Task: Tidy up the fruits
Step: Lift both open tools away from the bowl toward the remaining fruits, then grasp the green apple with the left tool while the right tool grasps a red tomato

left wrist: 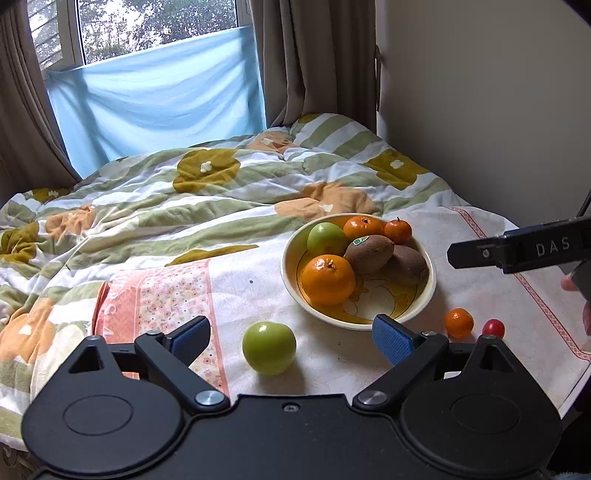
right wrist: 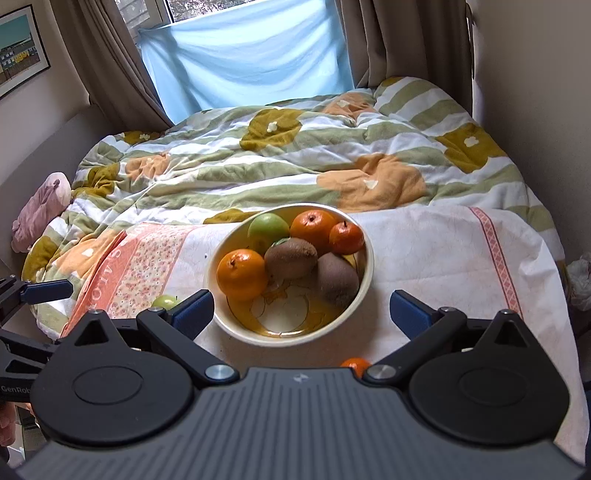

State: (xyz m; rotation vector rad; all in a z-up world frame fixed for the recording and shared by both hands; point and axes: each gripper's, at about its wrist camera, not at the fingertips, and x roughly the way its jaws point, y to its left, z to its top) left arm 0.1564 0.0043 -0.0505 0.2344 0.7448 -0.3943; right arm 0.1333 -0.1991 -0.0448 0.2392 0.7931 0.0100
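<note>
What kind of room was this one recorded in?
Most likely a bedroom: a bed under a flower-patterned duvet, a curtained window behind it and a framed picture on the wall. The fruit bowl sits on a cloth spread over the bed.

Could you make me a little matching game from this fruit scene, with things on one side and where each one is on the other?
Things:
1. kiwis
2. loose green apple
3. small red fruit
4. left gripper

Places or states:
A. on the cloth, right of the small orange
B. open, with nothing between its fingers but air
C. inside the yellow bowl
D. on the cloth, just ahead of the left gripper, outside the bowl

Pairs: 1-C, 2-D, 3-A, 4-B
</note>
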